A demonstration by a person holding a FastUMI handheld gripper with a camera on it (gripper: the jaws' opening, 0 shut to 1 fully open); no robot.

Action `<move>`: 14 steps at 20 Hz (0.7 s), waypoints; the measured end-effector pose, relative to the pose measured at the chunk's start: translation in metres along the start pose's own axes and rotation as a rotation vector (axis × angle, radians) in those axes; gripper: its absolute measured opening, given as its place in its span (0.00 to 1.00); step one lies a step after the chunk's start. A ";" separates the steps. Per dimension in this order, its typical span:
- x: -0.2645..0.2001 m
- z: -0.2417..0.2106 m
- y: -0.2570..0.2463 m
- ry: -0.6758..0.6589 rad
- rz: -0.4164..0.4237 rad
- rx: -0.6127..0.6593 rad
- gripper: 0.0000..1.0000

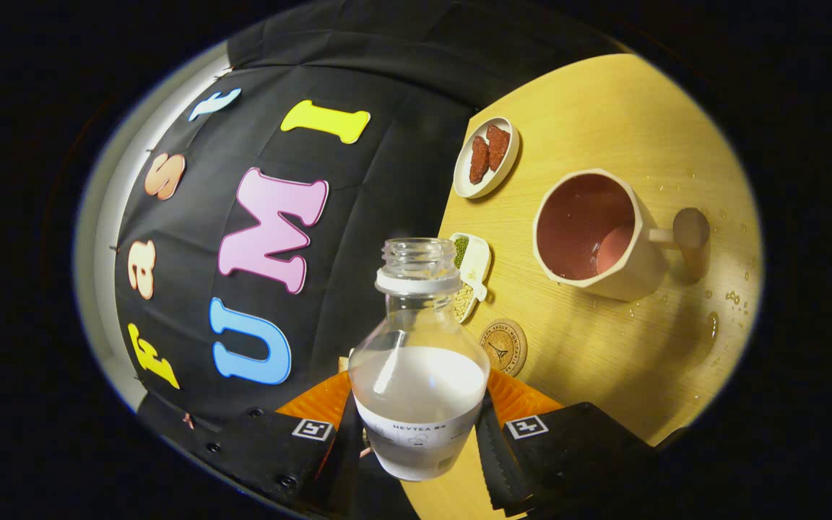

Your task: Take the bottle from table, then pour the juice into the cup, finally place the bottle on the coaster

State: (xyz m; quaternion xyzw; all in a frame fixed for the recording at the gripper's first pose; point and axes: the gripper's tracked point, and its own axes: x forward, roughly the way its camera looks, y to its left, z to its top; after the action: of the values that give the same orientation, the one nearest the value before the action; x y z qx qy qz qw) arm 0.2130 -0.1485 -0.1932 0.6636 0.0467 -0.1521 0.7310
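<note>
- Gripper (pixel 419 426) holds one bottle (pixel 419 375), a finger pressed on each side of its lower body; cap off, pale liquid filling roughly the lower half.
- Bottle's long axis runs straight ahead between the fingers, neck pointing away; horizon rolled, so the bottle is likely tilted toward the cup.
- One cup (pixel 593 235) stands beyond the neck and off to the right, well apart, mouth open, handle on its far side.
- One coaster (pixel 504 347) lies on the table (pixel 604 361) just beside the bottle, nearer than the cup.
- Two small snack dishes (pixel 487 157) beyond.
</note>
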 end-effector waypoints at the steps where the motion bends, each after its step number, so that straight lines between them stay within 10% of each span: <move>1: 0.002 0.004 0.000 -0.005 -0.001 0.051 0.71; 14: 0.015 0.018 -0.015 0.000 -0.058 0.404 0.71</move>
State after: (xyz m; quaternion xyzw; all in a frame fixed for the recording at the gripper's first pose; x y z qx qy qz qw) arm 0.2208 -0.1702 -0.2091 0.7952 0.0340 -0.1793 0.5782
